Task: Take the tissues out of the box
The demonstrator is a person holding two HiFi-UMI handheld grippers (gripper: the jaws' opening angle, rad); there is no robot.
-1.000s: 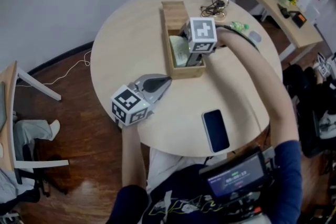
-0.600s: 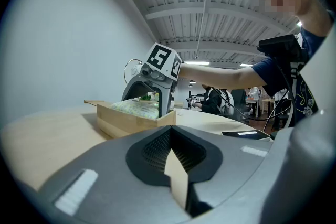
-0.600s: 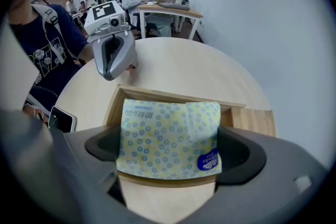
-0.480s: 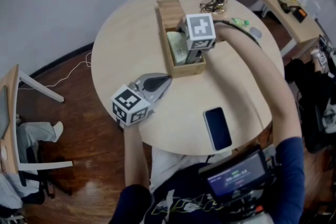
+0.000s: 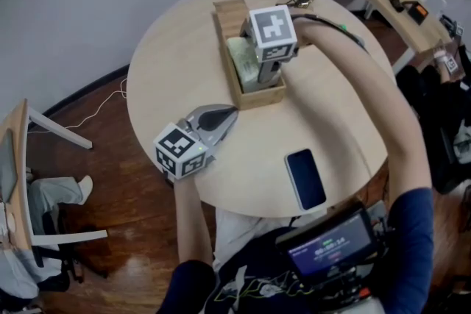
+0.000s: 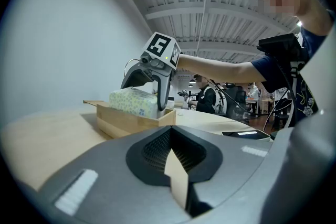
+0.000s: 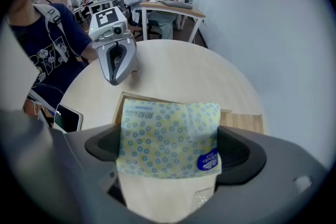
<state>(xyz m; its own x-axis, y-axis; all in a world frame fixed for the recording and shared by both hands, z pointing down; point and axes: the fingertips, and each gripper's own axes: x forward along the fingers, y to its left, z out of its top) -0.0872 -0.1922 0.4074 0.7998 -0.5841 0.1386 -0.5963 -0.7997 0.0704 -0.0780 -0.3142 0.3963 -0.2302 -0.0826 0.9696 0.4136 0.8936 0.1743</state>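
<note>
The round wooden table [image 5: 176, 62] carries everything, and the long open wooden box [image 5: 229, 11] lies on it toward 12 o'clock, running from the table's middle out to the far edge. That puts it in easy reach of the right arm, which crosses in from 3 o'clock.

The right gripper [image 5: 265, 71] points down into the near end of the box, and its jaws are clamped on the tissue pack [image 7: 168, 136] across its width. I judge this grip suits a straight lift clear of the box walls. In the left gripper view the pack already stands higher than the box rim, though it is not yet clear of the box.

The left gripper [image 5: 228, 114] rests on the table at about 7 o'clock. Its jaws are drawn together on nothing and aimed toward the box, apart from it; it looks parked out of the way rather than bracing anything.

A dark phone [image 5: 305, 179] lies flat at 5 o'clock, well apart from the box.

The pack is soft and film-wrapped, pale yellow-green, dotted with small blue rings. It has a round blue logo at one corner and print along the opposite edge.
</note>
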